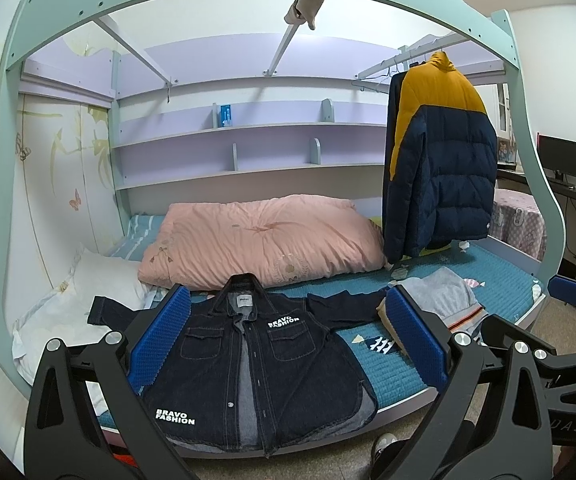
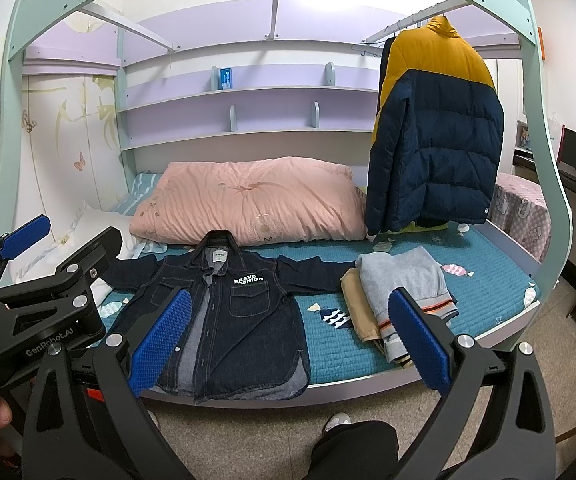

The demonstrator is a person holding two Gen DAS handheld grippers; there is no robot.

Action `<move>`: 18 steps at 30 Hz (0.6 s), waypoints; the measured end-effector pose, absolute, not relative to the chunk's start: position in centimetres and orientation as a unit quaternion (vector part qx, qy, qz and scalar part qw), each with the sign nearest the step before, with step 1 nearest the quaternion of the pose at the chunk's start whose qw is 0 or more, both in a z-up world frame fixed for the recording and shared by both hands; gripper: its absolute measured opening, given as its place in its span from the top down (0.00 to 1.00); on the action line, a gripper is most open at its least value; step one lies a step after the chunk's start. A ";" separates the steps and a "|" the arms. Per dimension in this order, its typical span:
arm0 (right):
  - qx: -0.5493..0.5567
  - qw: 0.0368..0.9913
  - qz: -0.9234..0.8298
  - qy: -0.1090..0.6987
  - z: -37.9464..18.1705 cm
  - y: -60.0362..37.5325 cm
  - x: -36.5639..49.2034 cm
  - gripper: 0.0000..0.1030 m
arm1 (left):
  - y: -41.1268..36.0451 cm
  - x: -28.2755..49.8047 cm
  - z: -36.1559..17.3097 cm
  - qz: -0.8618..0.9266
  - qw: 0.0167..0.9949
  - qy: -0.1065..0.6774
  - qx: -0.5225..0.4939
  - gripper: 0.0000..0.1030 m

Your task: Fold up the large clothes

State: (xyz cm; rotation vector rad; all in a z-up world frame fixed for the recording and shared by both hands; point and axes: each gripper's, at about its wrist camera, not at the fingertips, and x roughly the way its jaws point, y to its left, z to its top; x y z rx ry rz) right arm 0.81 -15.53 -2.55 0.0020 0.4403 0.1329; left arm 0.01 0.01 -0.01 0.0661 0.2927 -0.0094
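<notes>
A dark denim jacket [image 1: 256, 364] [image 2: 232, 320] with white "BRAVO FASHION" lettering lies flat on the teal bed cover [image 1: 504, 292] [image 2: 484, 280], front up, sleeves spread, collar toward the pink quilt. My left gripper [image 1: 284, 340] hovers open above the jacket's front edge, its blue fingers [image 1: 160, 340] wide apart and holding nothing. My right gripper [image 2: 288, 344] is open too, held in the air before the bed's edge, between the jacket and the folded pile. In the right wrist view the left gripper [image 2: 28, 276] shows at the far left.
A folded grey garment [image 2: 404, 280] [image 1: 444, 300] on a tan one [image 2: 356, 304] lies right of the jacket. A pink quilt [image 1: 264, 236] and white pillow [image 1: 100, 280] sit behind. A navy and yellow puffer jacket [image 1: 440, 160] hangs at right. A person's shoe [image 2: 338, 422] stands on the floor.
</notes>
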 end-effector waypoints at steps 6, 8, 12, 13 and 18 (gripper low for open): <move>0.002 0.973 0.066 0.223 -3.3 -15.5 1.2 0.07 | 0.1 0.2 -0.4 -0.005 0.988 0.150 0.034 0.05; 0.003 0.972 0.066 0.225 -3.7 -15.7 1.6 0.07 | -0.1 0.8 -0.6 -0.005 0.988 0.153 0.034 0.05; 0.004 0.971 0.065 0.230 -3.9 -15.7 2.1 0.07 | 0.1 1.7 -1.1 -0.005 0.987 0.158 0.035 0.05; 0.005 0.970 0.065 0.233 -3.8 -15.6 2.4 0.07 | 0.4 2.0 -1.5 -0.005 0.986 0.161 0.034 0.05; 0.010 0.967 0.064 0.246 -4.7 -15.5 3.5 0.07 | 0.6 3.3 -2.1 -0.005 0.984 0.174 0.036 0.05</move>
